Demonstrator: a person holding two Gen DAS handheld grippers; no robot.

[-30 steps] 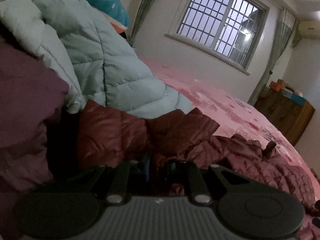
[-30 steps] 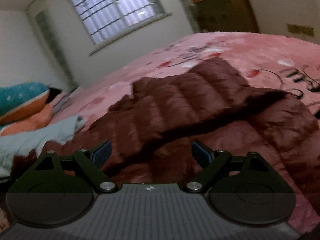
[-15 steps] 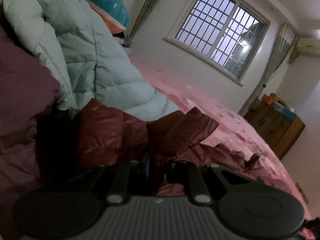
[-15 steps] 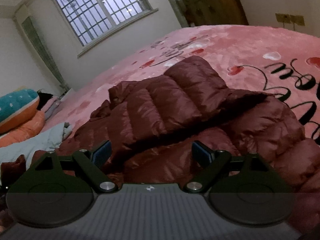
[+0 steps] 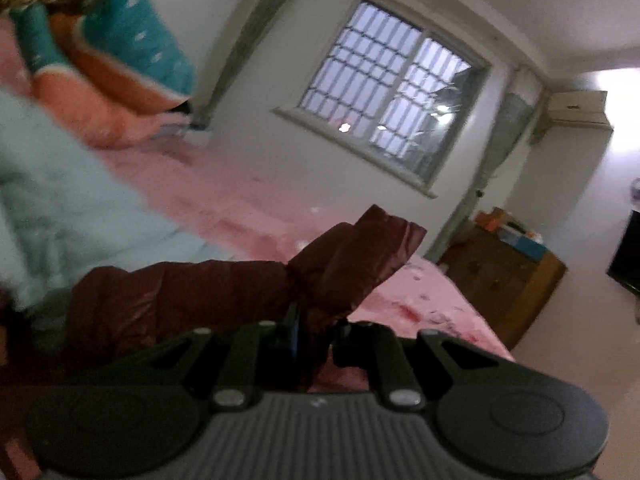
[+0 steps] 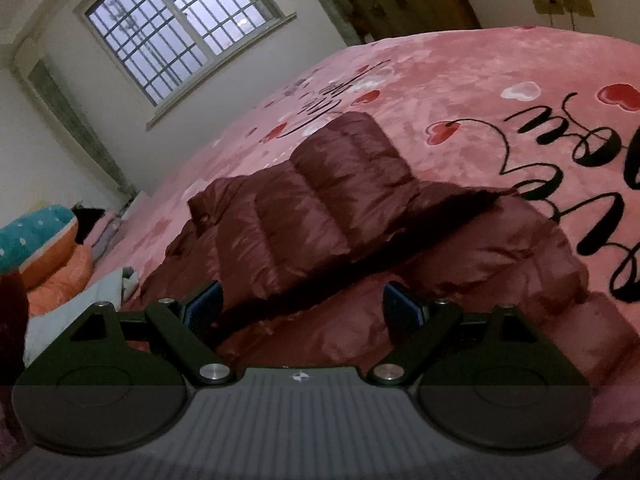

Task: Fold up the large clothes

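A dark red puffer jacket [image 6: 340,220] lies spread on the pink bedspread [image 6: 460,72], one sleeve folded across its body. My right gripper [image 6: 304,308] is open and empty, hovering low over the jacket's near part. In the left wrist view my left gripper [image 5: 314,332] is shut on an edge of the dark red jacket [image 5: 344,264] and holds it lifted above the bed; the pinched fabric sticks up in front of the fingers. The view is blurred.
A pale green puffer jacket [image 5: 52,184] lies at the left, with teal and orange pillows [image 5: 112,52] behind it. A barred window [image 5: 392,100] is in the far wall. A wooden cabinet [image 5: 508,276] stands past the bed's far corner.
My left gripper has lifted the pinched jacket edge upward and swung right. My right gripper has stayed open and drawn closer over the jacket.
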